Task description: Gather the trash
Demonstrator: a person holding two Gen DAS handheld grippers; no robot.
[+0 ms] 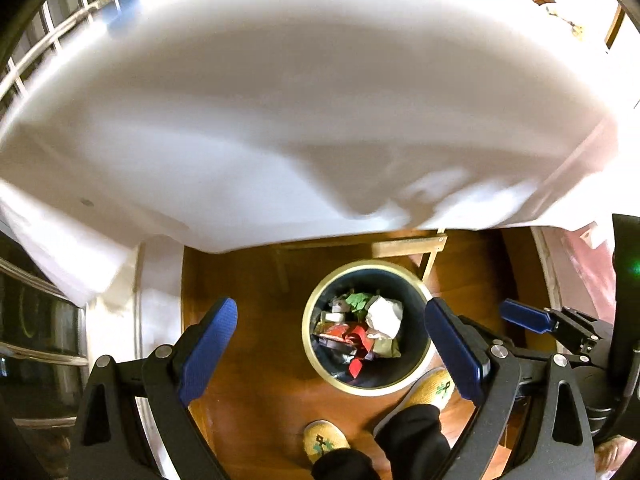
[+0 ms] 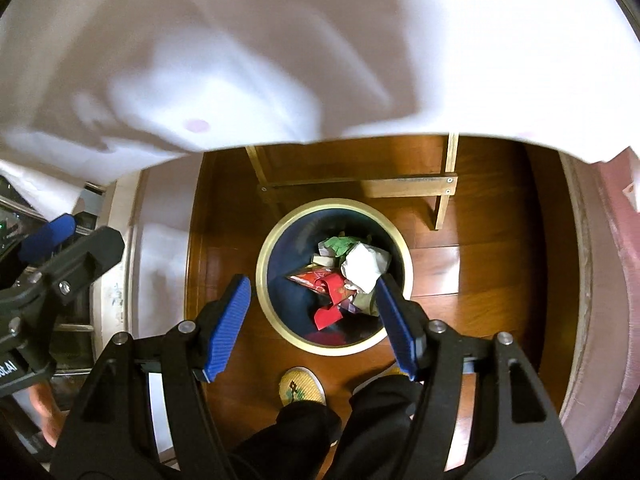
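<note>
The left gripper (image 1: 332, 344) and the right gripper (image 2: 314, 312) both stand wide open and empty above the trash bin (image 2: 280, 328), at 6 o'clock of the white tablecloth (image 1: 304, 112).

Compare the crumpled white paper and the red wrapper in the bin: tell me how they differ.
The crumpled white paper is a pale, rounded wad; the red wrapper is bright red, flatter and bent into strips. The white paper lies toward the bin's table side, at the pile's right; the red wrapper lies nearer the person's slippers. Both lie loose inside the round bin, untouched by either gripper.
</note>
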